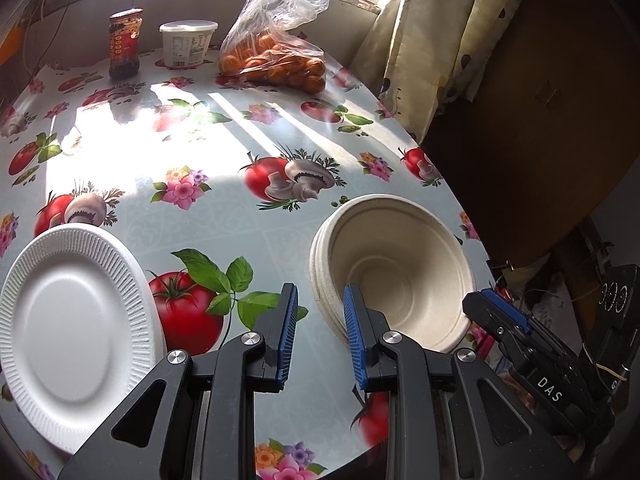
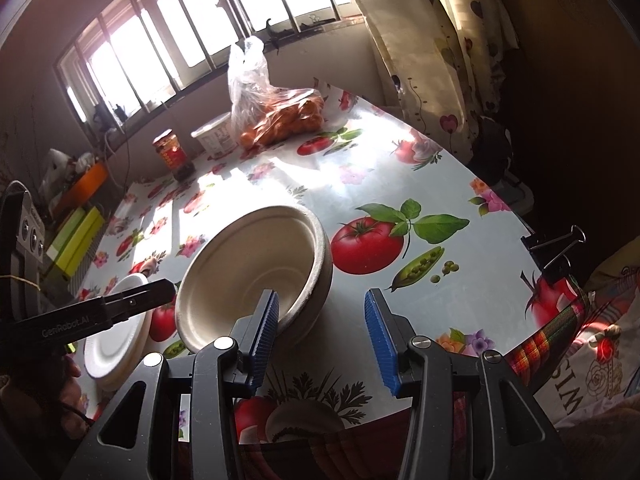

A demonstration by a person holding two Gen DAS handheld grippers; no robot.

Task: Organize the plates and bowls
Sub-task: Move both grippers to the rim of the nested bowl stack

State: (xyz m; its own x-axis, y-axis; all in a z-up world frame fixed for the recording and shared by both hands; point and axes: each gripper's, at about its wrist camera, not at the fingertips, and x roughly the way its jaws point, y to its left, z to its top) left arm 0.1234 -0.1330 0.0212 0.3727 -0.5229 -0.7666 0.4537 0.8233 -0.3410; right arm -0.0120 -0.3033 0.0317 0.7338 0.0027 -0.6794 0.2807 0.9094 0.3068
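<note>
On the tomato-print oilcloth table [image 1: 248, 216], nested beige pulp bowls [image 1: 394, 268] and stacked white ribbed foam plates [image 1: 76, 320] already sit in separate piles, so with my left claw [image 1: 320, 328] and right claw [image 2: 320, 340] both open and empty, I judge little remains.

White plate [image 1: 76, 328]: left and lower rim cut off by left wrist frame edge. Beige bowl stack [image 1: 394, 270]: near rim hidden behind left gripper finger [image 1: 356, 332]; bowl count unclear. Tub [image 1: 188, 42] label print too small to read. Plate stack [image 2: 116, 340], right wrist view: partly hidden behind left gripper [image 2: 160, 292]; count unclear.
</note>
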